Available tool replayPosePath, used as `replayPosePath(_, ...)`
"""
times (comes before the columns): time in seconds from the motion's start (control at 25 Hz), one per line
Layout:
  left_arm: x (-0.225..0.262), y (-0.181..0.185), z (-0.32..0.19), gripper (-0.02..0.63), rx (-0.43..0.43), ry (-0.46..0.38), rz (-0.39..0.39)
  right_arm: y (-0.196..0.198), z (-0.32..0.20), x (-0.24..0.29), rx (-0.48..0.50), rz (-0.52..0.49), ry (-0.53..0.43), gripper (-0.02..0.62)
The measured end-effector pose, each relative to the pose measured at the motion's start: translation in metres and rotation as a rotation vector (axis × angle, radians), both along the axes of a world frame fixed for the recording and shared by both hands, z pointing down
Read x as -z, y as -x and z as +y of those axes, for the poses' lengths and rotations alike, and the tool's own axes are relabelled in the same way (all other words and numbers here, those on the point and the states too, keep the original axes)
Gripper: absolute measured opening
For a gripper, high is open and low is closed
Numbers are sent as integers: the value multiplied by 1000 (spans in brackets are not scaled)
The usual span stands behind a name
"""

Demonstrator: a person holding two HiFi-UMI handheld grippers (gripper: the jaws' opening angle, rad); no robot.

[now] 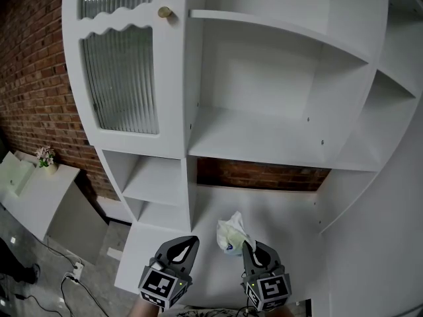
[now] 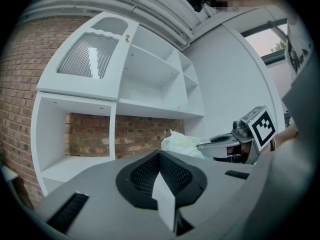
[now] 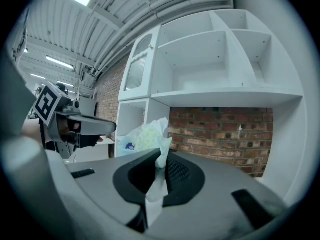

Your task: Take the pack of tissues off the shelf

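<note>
So the pack of tissues [image 1: 231, 235] is sitting right at the tip of the right tongs [image 1: 248, 246], low down over the front of the bottom shelf [image 1: 277, 207] of a white unit. In the head view the pack lies at about 11 o'clock from those tongs, touching them. From the left tongs [image 1: 192, 242] it's off at roughly 2 o'clock with a clear gap, so the right hand is obviously the nearer 1. The right tongs are squeezed tight on a thin flap of the pack's wrapper, more of a pinch on the edge than a grab around the body. The left tongs are closed too, with nothing from the shelf in them. The pack's long axis looks like it runs roughly 12 to 6 in the head view, though it's so crumpled I wouldn't swear to it. I can't tell if the pack is resting on the board or already hanging off it. Material-wise it's soft, wrinkly pale plastic film, puffy and shapeless, with a small blue mark on it. My guess is it'll sag and swing from that pinch. Everything around it is smooth, hard painted white board, with rough red brick [image 1: 264, 175] showing behind and a ribbed glass door [image 1: 122, 78] up at 10 o'clock.
</note>
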State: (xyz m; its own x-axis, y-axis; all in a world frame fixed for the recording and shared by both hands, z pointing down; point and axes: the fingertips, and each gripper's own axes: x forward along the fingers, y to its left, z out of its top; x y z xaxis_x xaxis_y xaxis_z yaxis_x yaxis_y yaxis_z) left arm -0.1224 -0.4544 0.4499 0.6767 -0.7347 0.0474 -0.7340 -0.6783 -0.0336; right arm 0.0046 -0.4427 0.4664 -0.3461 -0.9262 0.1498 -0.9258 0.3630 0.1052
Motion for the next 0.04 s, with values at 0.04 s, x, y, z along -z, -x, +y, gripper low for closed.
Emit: replayPosePath(0.04, 1, 1, 0, 12, 2, -5, 0, 0, 1, 0, 0, -2, 1, 6)
